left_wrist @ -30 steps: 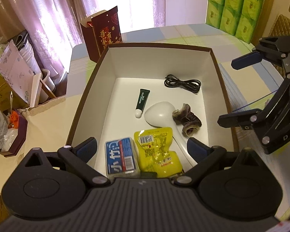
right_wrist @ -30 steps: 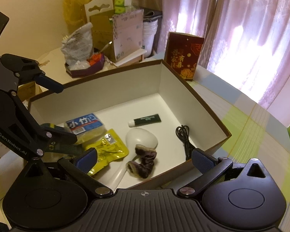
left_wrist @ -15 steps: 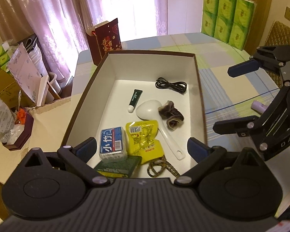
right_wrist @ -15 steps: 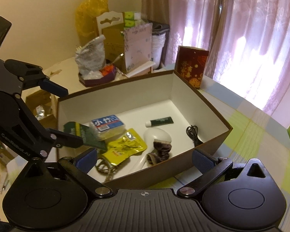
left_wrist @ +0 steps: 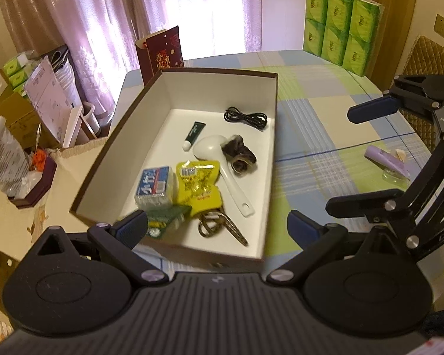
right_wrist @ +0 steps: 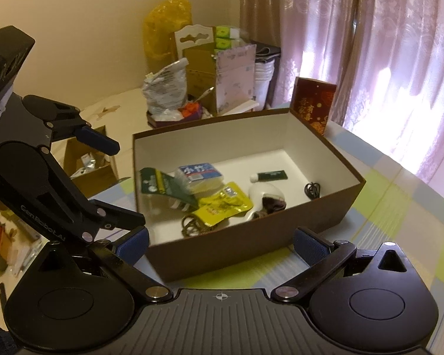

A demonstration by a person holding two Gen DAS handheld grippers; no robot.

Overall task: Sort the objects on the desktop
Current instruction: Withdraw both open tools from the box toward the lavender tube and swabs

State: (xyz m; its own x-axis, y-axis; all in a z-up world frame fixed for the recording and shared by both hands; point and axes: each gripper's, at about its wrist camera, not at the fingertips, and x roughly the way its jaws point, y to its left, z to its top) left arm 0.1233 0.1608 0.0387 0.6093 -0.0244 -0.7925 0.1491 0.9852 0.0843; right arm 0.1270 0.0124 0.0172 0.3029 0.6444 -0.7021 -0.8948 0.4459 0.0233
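Hovering both grippers, left [left_wrist: 217, 226] and right [right_wrist: 220, 244], near the brown white-lined cardboard box [left_wrist: 269, 159]; we're keeping both spread, holding nothing.

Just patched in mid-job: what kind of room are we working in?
Most likely a lived-in home room: a table with a checked cloth, curtained window, stacked green tissue packs, and household clutter beside the sorting box.

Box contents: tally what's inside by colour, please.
Yellow: 1, snack pouch
Blue: 1, tissue pack
Green: 2, packet, tube
White: 1, spoon
Black: 1, cable
Brown: 2, scrunchie, cord
Total: 8
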